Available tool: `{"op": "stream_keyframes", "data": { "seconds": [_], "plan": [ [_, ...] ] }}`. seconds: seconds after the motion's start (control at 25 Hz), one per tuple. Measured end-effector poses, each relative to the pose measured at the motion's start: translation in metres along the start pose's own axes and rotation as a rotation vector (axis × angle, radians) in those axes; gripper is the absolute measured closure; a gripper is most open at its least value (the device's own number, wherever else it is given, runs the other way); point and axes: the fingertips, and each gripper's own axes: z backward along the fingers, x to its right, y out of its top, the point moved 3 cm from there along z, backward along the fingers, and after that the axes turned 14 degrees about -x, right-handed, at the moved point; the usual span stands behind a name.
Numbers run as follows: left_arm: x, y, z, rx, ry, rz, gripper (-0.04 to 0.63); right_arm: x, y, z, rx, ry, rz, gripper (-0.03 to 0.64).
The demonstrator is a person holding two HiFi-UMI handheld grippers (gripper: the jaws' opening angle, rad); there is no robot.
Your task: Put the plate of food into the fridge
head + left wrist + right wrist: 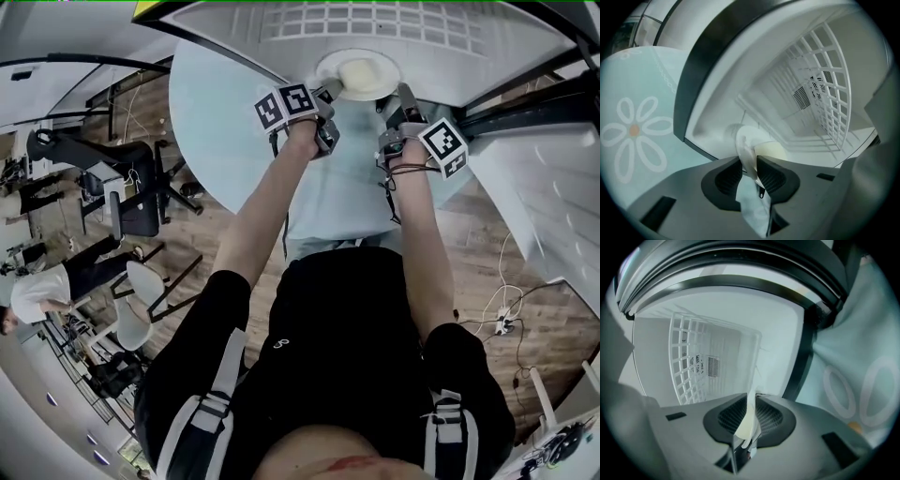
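A white plate (359, 77) with a pale yellow food (364, 71) on it sits level at the mouth of the open white fridge (356, 21). My left gripper (328, 94) is at the plate's left rim. In the left gripper view its jaws (750, 168) stand slightly apart with the plate's rim (746, 145) between them, leaning on one pad; the food (772, 151) shows beyond. My right gripper (405, 96) is at the right rim, and in the right gripper view it (751, 420) is shut on the thin rim of the plate (751, 411).
The fridge stands on a round table with a pale blue flowered cloth (234, 112). A white wire shelf (829, 93) and a rear vent (708, 365) show inside. A dark door frame (806, 357) borders the opening. Office chairs (141, 197) and a person (37, 291) are left; cables (502, 314) lie right.
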Motion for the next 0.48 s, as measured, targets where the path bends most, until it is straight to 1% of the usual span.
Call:
{"op": "stream_keyframes", "data": {
  "seconds": [0.12,0.24,0.28,0.32,0.44,0.48],
  "plan": [
    [-0.005,-0.001,0.004,0.016,0.021,0.001,0.480,-0.006,-0.004,0.003,-0.018,0.010,0.027,0.561],
    [-0.005,-0.001,0.005,0.014,0.017,-0.015,0.464,-0.009,-0.012,0.004,-0.040,0.028,0.028,0.563],
    [-0.004,-0.001,0.005,0.009,0.010,-0.022,0.438,-0.009,-0.015,0.006,-0.043,0.035,0.023,0.563],
    [-0.002,-0.001,0.005,0.005,0.004,-0.027,0.412,-0.009,-0.017,0.009,-0.043,0.043,0.015,0.577],
    [0.000,-0.003,0.007,-0.002,-0.004,-0.033,0.373,-0.009,-0.025,0.022,-0.030,0.071,-0.011,0.612],
    [0.000,-0.005,0.009,0.003,-0.003,-0.036,0.336,-0.009,-0.028,0.027,-0.028,0.076,-0.010,0.612]
  ]
}}
